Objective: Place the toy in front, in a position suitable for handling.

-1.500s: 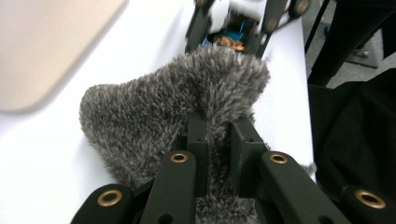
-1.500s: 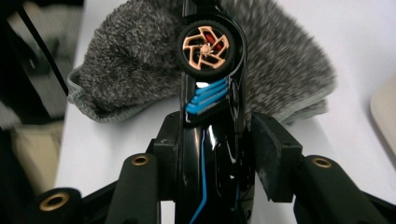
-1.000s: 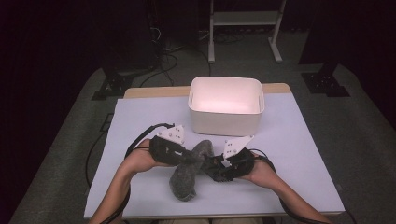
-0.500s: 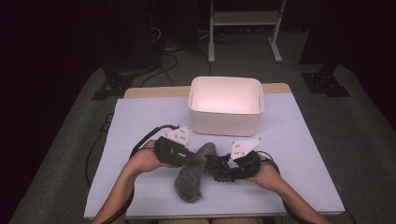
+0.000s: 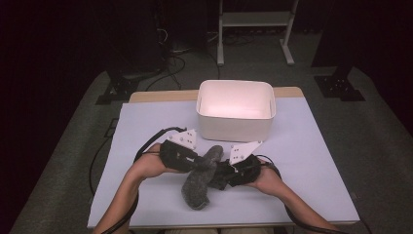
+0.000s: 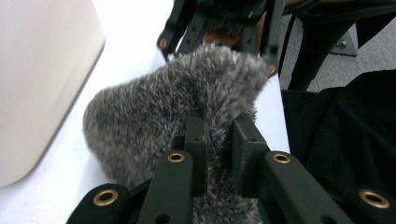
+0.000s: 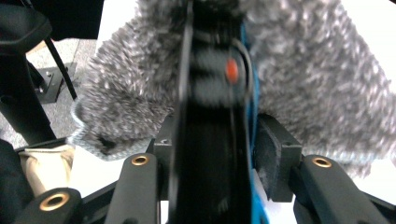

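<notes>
Near the counter's [image 5: 146,122] front edge, a fuzzy grey sock [image 5: 197,187] lies between both tongs, the left tongs [image 6: 218,140] pinching its fabric and the right tongs [image 7: 219,154] clamped on a black device [image 7: 212,93] against it.

Dark lab or studio, covered table [image 5: 311,146], metal stand [image 5: 253,19], floor cables [image 5: 170,48]

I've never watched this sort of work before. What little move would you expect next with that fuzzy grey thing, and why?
Probably lift it and carry it forward to the white tub. Both grippers, left gripper and right gripper, pinch the grey fuzzy sock, whose lower end lies on the table. The tub stands open just beyond them.
</notes>
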### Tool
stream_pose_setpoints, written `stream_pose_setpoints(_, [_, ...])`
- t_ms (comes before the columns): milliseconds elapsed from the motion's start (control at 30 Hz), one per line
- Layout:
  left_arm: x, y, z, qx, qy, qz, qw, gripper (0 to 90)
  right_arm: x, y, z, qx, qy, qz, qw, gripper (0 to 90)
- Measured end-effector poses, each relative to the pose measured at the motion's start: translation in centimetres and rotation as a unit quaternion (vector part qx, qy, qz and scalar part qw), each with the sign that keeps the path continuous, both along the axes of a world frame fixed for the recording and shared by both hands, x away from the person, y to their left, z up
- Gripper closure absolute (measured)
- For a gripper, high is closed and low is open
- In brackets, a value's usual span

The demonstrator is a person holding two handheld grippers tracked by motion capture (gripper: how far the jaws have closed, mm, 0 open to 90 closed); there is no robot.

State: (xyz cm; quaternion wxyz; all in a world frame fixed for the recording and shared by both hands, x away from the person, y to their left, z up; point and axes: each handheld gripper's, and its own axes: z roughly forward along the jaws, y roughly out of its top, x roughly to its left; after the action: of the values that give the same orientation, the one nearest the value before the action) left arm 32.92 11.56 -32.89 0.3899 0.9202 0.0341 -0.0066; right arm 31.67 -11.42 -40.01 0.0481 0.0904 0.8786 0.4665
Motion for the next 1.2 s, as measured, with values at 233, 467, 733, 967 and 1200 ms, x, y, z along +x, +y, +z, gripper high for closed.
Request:
stream_pose_setpoints(233, [0.7, -1.2, -3.1, 0.003, 0.028, 0.008, 0.9996, 78.3, -0.6, -0.8, 0.3, -0.023, -0.011, 0.003, 0.9997, 56.1])
stream_pose_setpoints(467, [0.9, -2.6, -4.8, 0.030, 0.031, 0.006, 0.9991, 78.3, -1.1, -2.8, 0.1, -0.030, -0.008, -0.006, 0.9995, 56.3])
stream_pose_setpoints(733, [0.7, -4.4, -5.0, 0.027, 0.029, -0.008, 0.9992, 78.4, -1.5, -5.0, -0.7, -0.035, 0.003, -0.022, 0.9992, 58.3])
stream_pose_setpoints(967, [0.4, -6.4, -5.0, 0.045, 0.017, -0.027, 0.9985, 78.6, -1.9, -6.7, -2.0, -0.050, 0.015, -0.032, 0.9981, 58.2])
stream_pose_setpoints(1200, [0.8, -5.5, -5.2, 0.074, 0.013, -0.011, 0.9971, 78.0, -1.8, -6.9, -2.2, -0.058, 0.027, -0.032, 0.9974, 58.0])
